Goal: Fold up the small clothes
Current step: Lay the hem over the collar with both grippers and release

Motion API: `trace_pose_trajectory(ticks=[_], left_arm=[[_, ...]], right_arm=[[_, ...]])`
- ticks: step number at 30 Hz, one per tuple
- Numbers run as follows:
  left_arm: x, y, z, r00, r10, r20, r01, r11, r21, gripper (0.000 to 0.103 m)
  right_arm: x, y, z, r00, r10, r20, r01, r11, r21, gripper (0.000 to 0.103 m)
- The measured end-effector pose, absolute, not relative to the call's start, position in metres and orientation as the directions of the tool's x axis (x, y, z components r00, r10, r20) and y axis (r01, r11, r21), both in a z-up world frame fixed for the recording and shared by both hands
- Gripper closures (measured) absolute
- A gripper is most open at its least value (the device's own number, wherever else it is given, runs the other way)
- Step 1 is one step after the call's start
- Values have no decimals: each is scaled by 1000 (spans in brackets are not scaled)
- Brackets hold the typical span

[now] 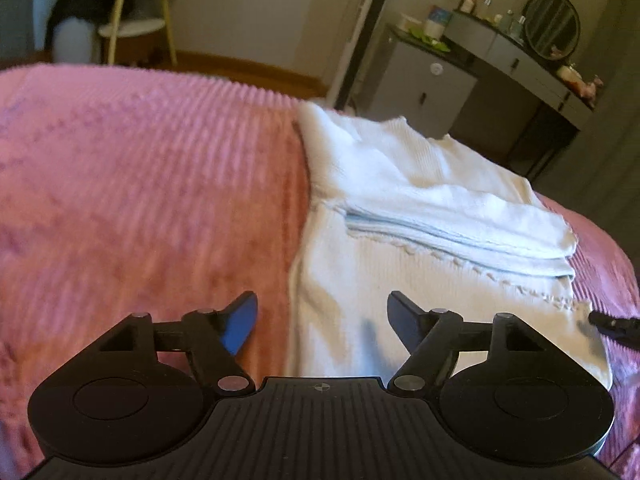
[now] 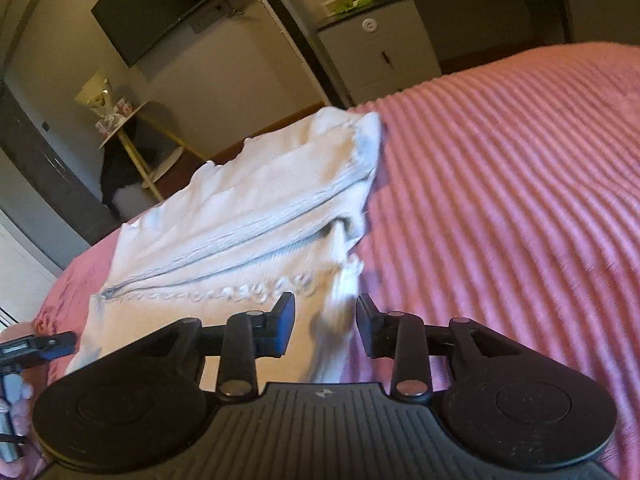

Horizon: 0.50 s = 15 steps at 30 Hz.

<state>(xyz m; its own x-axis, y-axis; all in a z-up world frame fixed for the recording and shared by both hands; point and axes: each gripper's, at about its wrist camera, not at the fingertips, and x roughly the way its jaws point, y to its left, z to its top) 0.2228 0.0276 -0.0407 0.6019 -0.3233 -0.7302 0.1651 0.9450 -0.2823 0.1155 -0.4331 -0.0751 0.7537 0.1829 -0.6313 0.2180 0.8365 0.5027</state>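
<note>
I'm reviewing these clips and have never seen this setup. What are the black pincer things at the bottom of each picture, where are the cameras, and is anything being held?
Each picture comes from a camera mounted on a handheld two-finger gripper, looking along its fingers. A person holds one in each hand. The left gripper and right gripper both stand open, holding nothing. Below them a white knitted garment, partly folded over itself, lies on a pink ribbed bedspread. In the right view, the left gripper's tip shows at the left edge.

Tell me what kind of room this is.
Most likely a bedroom: a pink ribbed bedspread covers a bed with a white knit garment on it, and a dressing table with a round mirror stands against the wall.
</note>
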Motion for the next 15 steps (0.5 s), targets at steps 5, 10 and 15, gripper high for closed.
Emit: trace_pose_trajectory(ticks=[5, 10, 15], left_arm=[[246, 13, -54, 560, -351, -751, 154, 934, -323, 40], [258, 9, -63, 533, -312, -786, 119, 948, -296, 56], [260, 13, -63, 528, -318, -787, 99, 944, -315, 84]], right_arm=[[128, -425, -75, 736, 196, -648, 210, 843, 494, 71], [135, -425, -81, 702, 161, -693, 258, 850, 459, 72], [130, -426, -83, 717, 127, -685, 253, 869, 426, 96]])
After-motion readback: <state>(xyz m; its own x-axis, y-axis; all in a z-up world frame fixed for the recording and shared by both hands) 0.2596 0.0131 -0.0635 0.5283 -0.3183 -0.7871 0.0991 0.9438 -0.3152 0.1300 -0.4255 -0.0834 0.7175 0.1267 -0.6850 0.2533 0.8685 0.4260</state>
